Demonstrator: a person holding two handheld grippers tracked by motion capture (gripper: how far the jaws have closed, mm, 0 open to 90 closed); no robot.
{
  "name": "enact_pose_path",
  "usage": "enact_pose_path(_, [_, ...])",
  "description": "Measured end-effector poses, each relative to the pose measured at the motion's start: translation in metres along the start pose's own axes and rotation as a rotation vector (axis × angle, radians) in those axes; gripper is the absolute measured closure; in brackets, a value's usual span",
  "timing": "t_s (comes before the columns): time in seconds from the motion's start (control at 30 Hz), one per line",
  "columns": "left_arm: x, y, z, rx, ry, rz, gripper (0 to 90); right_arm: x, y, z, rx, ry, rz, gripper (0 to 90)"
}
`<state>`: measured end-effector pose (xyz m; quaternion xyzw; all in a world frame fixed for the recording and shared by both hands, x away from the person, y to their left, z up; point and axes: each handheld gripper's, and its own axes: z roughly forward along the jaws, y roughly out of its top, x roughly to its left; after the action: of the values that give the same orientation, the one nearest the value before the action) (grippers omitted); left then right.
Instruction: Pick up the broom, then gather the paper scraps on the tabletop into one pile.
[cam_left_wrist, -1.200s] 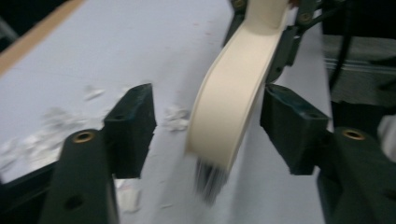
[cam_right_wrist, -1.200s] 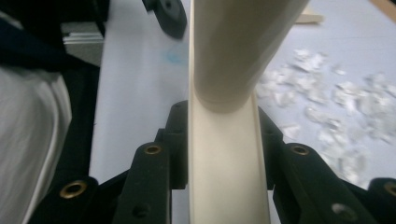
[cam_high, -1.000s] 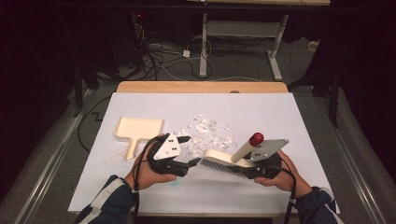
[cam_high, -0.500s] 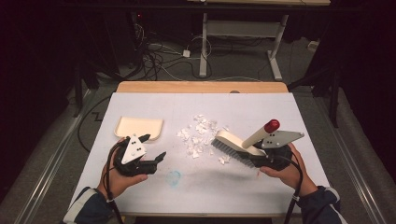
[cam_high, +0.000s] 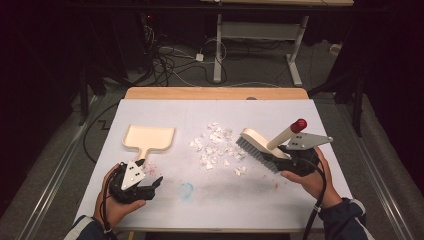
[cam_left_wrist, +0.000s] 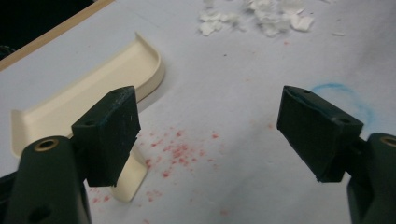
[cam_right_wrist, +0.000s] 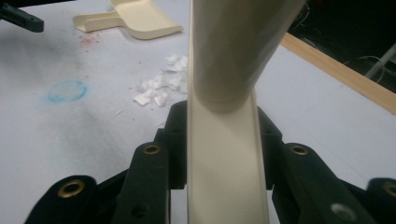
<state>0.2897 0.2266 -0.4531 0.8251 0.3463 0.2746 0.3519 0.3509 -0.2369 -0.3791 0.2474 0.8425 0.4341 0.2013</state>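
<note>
The right gripper (cam_high: 280, 159) clamps the brush (cam_high: 260, 145) by its stiff handle, beside the scraps (cam_high: 216, 146). The dustpan (cam_high: 148, 138), light and rigid, lies on the worktop (cam_high: 225, 200); the left gripper (cam_left_wrist: 205, 130), just widened and empty, should take its handle.

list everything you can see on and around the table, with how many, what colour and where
cream plastic dustpan: one, cream, left half of the table, lying flat.
white paper scraps: a scattered heap, white, table middle.
cream hand brush with red-tipped handle: one, held right of the scraps.
blue smudged ring: one, near front edge.
red specks: a patch beside the dustpan handle.
white-topped table: one.
cables: several, dark floor behind.
left gripper: black, open, near the dustpan handle.
right gripper: black, clamping the brush.
</note>
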Motion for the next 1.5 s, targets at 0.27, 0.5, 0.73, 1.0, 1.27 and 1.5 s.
enact_pose_path(0.27, [0.013,-0.007,0.006,0.052,0.032,-0.076,20.7,-0.014,-0.004,-0.001,0.020,-0.111,0.054,67.7])
enact_pose_path(0.5, [0.024,-0.013,0.007,0.084,0.040,-0.172,20.9,-0.023,-0.006,0.000,0.031,-0.178,0.075,67.7])
enact_pose_path(0.73, [0.033,-0.013,0.020,0.141,0.070,-0.235,20.7,-0.028,-0.008,0.002,0.028,-0.213,0.096,67.7])
enact_pose_path(1.0, [0.058,-0.012,0.054,0.222,0.076,-0.335,22.3,-0.033,-0.010,0.003,0.037,-0.249,0.103,67.7])
enact_pose_path(1.27, [0.070,-0.010,0.075,0.219,0.066,-0.436,24.4,-0.034,-0.015,0.009,0.057,-0.256,0.129,67.6])
enact_pose_path(1.5, [0.070,-0.006,0.078,0.213,0.094,-0.454,45.4,-0.033,-0.017,0.008,0.058,-0.254,0.124,67.6])
